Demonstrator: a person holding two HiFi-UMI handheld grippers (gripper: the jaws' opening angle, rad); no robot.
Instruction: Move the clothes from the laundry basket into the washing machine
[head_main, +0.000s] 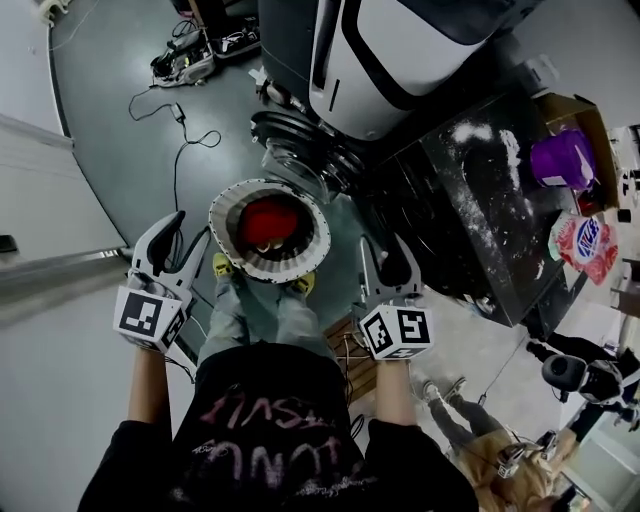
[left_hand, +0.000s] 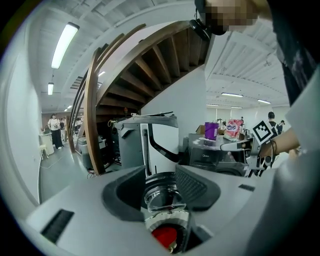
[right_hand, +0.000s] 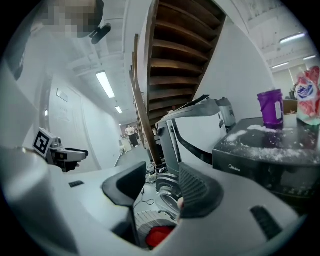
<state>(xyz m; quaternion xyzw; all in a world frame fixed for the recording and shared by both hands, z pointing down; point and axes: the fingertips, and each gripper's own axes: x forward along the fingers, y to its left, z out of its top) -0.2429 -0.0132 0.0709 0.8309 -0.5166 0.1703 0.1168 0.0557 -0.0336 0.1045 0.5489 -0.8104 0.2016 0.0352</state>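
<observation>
Head view: the left gripper (head_main: 190, 232) and right gripper (head_main: 387, 260) hover half open and empty, flanking the round white ribbed laundry basket (head_main: 228, 212), which holds a crumpled red garment (head_main: 268, 222); grey floor (head_main: 110, 120) lies beneath

Left gripper view: jaws apart on nothing; the garment sits below and just ahead, the white and dark grey washing machine (left_hand: 155, 140) beyond

Right gripper view: jaws parted, nothing gripped; a black box-shaped appliance (right_hand: 270, 155) with a purple plastic cup (right_hand: 271, 107) stands right
</observation>
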